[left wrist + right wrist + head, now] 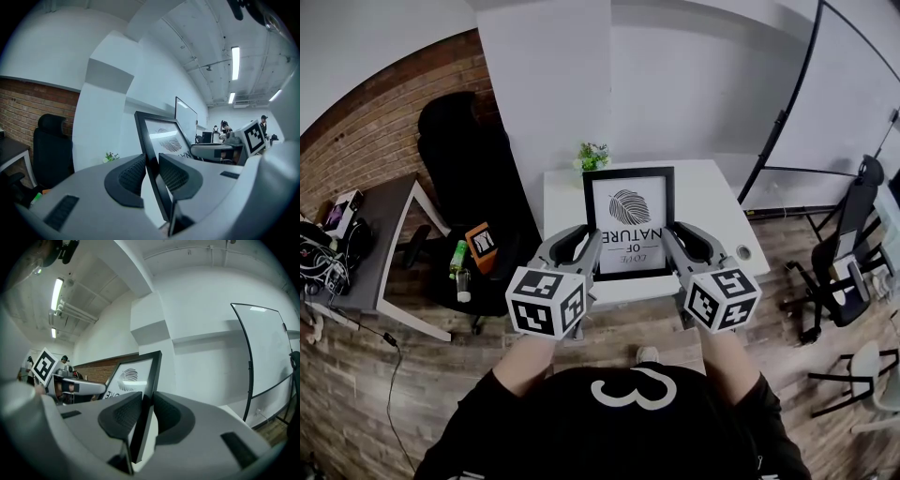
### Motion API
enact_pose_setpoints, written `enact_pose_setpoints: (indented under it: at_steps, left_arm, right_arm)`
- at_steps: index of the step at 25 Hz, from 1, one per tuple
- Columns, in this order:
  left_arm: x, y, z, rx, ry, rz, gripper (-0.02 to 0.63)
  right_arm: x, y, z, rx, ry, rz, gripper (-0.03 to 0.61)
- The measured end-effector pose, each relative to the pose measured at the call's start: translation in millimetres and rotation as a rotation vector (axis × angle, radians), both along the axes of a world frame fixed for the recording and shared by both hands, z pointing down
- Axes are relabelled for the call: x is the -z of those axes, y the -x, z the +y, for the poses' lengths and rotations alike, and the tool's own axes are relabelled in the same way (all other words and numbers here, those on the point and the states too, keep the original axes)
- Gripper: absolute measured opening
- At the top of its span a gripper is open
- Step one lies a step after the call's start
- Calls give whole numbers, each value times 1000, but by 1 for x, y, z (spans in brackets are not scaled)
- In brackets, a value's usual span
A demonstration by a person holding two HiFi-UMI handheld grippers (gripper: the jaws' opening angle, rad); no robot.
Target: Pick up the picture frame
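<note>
My left gripper and right gripper pinch the frame by its sides. It seems clear of the table, so I'm nearly done.

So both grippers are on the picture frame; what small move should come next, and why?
Probably raise both grippers together, slowly and evenly. The fingers of the left gripper press the left edge of the picture frame, those of the right gripper its right edge, so the grip looks made. Whether the frame is clear of the white table I cannot tell.
</note>
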State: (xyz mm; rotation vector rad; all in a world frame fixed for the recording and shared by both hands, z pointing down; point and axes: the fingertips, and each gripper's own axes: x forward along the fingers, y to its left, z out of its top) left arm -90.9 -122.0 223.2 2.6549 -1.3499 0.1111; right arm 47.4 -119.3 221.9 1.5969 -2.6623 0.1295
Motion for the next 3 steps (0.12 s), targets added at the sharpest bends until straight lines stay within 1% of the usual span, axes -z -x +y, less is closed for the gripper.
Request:
enact_pose_setpoints:
  at_steps: [3]
  left_arm:
    - [-3, 2, 3, 2, 7, 5, 97]
  right_arm:
    - [-2, 2, 3, 3, 3, 0, 91]
